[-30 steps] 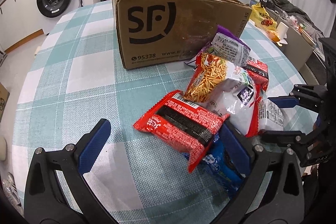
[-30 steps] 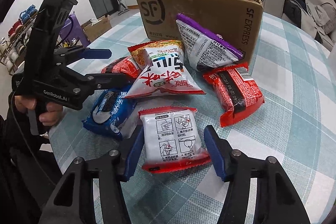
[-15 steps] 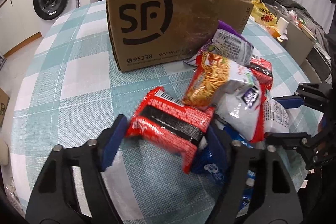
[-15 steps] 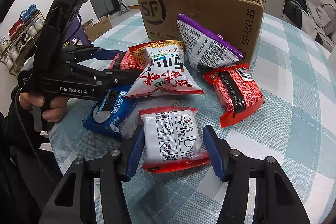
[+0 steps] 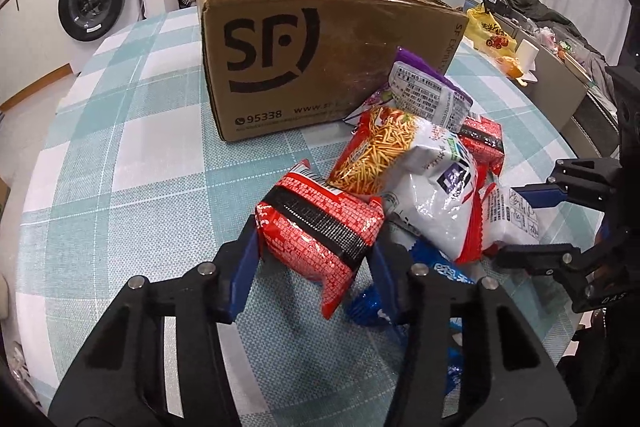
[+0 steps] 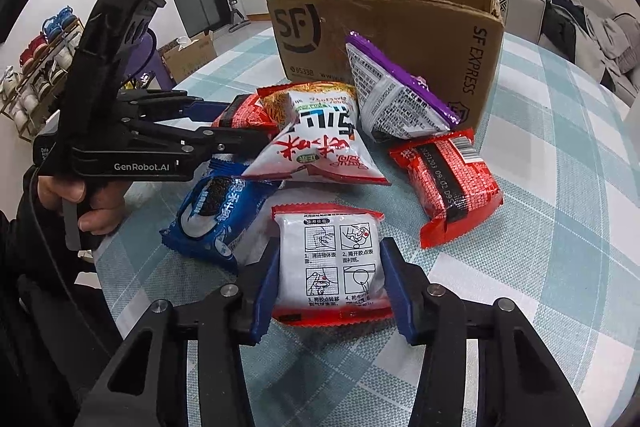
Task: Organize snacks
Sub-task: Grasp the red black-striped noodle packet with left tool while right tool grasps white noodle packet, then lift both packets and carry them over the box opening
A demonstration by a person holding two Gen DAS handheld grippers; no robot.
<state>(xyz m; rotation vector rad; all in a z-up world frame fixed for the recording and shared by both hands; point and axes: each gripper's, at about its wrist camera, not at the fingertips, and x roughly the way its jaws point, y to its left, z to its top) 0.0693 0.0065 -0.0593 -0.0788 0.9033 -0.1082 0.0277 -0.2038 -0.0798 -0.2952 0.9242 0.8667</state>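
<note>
My left gripper (image 5: 316, 253) is shut on a red noodle packet with a black band (image 5: 320, 223), squeezing it by its sides just above the checked tablecloth. From the right wrist view this gripper (image 6: 244, 123) reaches in from the left, held by a hand. My right gripper (image 6: 329, 261) has a white-and-red packet (image 6: 330, 227) between its blue pads; the jaws are closing and the pads press its edges. Behind the pile stands an open cardboard box (image 5: 320, 39).
A blue packet (image 6: 216, 211), a big white-and-red chip bag (image 6: 316, 147), a purple bag (image 6: 392, 95) leaning on the box, and a second red packet (image 6: 448, 183) lie between the grippers and the box. The round table (image 5: 120, 147) has bare cloth at left.
The left jaws swung in from wide open and clamped the red packet, which buckled and tipped up. The right jaws narrowed onto the white-and-red packet. Neither hand shifted.
</note>
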